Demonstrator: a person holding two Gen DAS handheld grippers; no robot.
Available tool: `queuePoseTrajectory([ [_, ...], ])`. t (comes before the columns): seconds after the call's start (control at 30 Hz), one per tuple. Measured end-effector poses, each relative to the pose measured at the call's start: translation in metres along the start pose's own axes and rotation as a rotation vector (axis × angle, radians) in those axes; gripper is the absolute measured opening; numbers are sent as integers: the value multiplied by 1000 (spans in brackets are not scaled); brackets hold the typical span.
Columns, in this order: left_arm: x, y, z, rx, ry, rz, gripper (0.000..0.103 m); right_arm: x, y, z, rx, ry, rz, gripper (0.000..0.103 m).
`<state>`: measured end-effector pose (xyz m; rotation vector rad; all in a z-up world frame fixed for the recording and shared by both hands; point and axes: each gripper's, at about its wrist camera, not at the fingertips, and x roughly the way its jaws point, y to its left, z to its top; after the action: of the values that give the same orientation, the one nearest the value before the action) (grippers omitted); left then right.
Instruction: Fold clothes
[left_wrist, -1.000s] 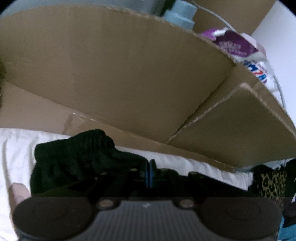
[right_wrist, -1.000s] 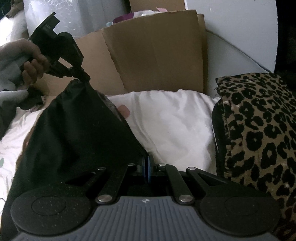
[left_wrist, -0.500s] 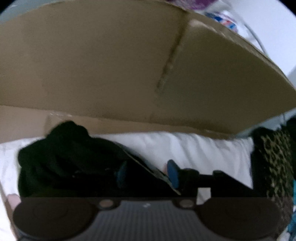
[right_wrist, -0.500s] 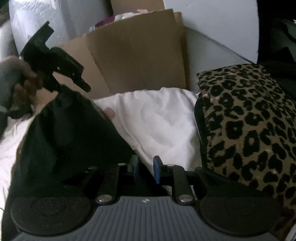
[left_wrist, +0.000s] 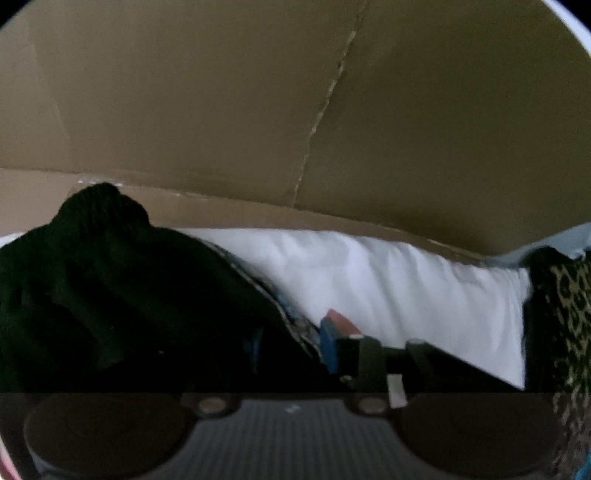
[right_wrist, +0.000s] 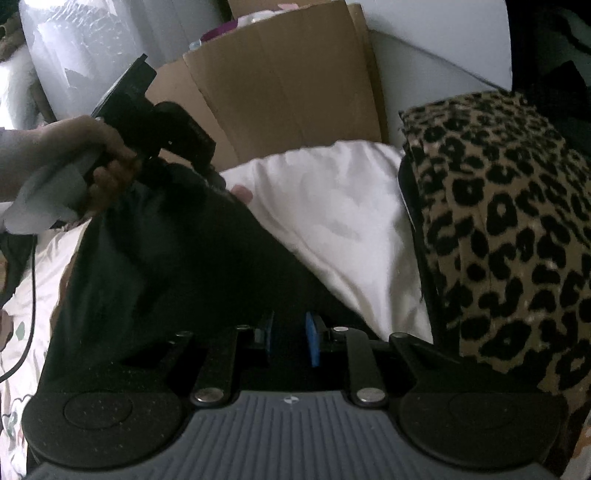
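A black garment (left_wrist: 110, 288) lies bunched on the bed at the left of the left wrist view, its ribbed edge raised. My left gripper (left_wrist: 291, 345) is open, and the cloth drapes over its left finger and into the gap. In the right wrist view the same garment (right_wrist: 166, 266) spreads from the left gripper (right_wrist: 210, 171), held in a hand (right_wrist: 74, 147), down to my right gripper (right_wrist: 290, 338). The right gripper is open too, its blue pads (right_wrist: 312, 339) apart, with black cloth lying under and between them.
A tall cardboard sheet (left_wrist: 221, 110) (right_wrist: 280, 92) stands close behind the bed. A white pillow (left_wrist: 388, 280) (right_wrist: 332, 206) lies ahead, with a leopard-print cushion (right_wrist: 498, 229) at the right. A floral sheet (right_wrist: 22, 314) and a thin cable (right_wrist: 31, 295) are at the left.
Both grippers were shut on the black garment a second ago and have opened. The left gripper has dropped lower and nearer the cardboard, and the cloth has slackened.
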<state>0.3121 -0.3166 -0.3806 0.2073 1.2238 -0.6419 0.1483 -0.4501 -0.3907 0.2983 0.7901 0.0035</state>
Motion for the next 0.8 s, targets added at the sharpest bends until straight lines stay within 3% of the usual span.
queuePoseTrajectory([
  [0.17,1,-5,-2,22,-26,12,33,7,-12,-6,14,35,-32,20],
  [0.33,2,-9,3,59,-60,8,33,10,-22,-8,58,37,-71,8],
  [0.47,-1,-9,11,42,-60,-10,33,11,-24,-10,73,41,-79,8],
  [0.6,-25,-4,18,78,-76,-39,32,5,-25,-9,92,45,-82,8],
  [0.8,-67,18,24,148,-96,-3,32,-9,-16,-7,71,28,-82,12],
])
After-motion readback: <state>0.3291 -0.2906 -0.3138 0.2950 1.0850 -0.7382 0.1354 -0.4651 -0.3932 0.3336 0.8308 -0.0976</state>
